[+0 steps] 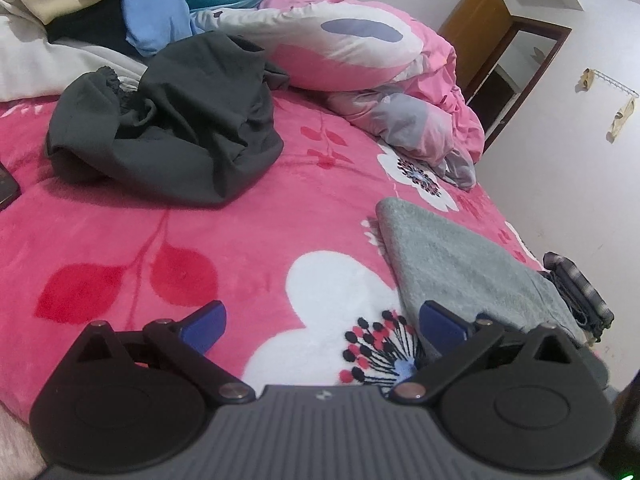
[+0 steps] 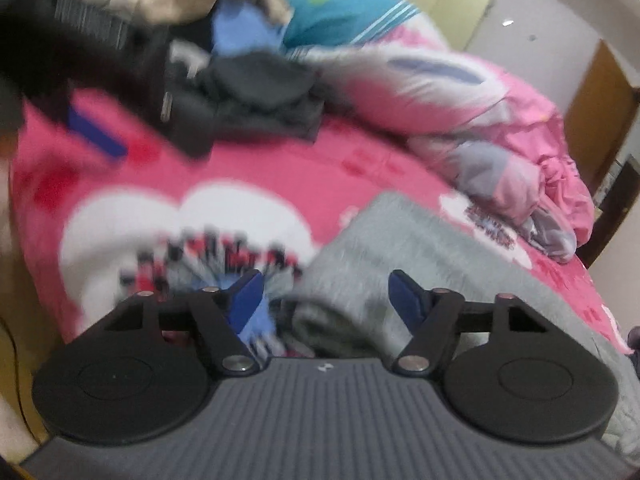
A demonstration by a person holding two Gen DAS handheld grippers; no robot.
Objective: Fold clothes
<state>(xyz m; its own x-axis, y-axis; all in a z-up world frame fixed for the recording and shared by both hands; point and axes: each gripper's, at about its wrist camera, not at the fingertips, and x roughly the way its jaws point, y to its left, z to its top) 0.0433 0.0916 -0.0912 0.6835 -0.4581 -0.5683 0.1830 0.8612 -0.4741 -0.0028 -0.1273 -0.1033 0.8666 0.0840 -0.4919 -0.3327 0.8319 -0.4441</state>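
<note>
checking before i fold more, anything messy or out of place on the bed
The dark grey garment lies crumpled in a heap on the pink blanket, unfolded. The grey towel beside it looks folded flat. Nothing looks spilled or damaged.

Home bedroom, floral bedspread, rumpled duvet

Beyond the fingers, a bed with a pink floral blanket meets white walls and a brown door frame to the right.
</note>
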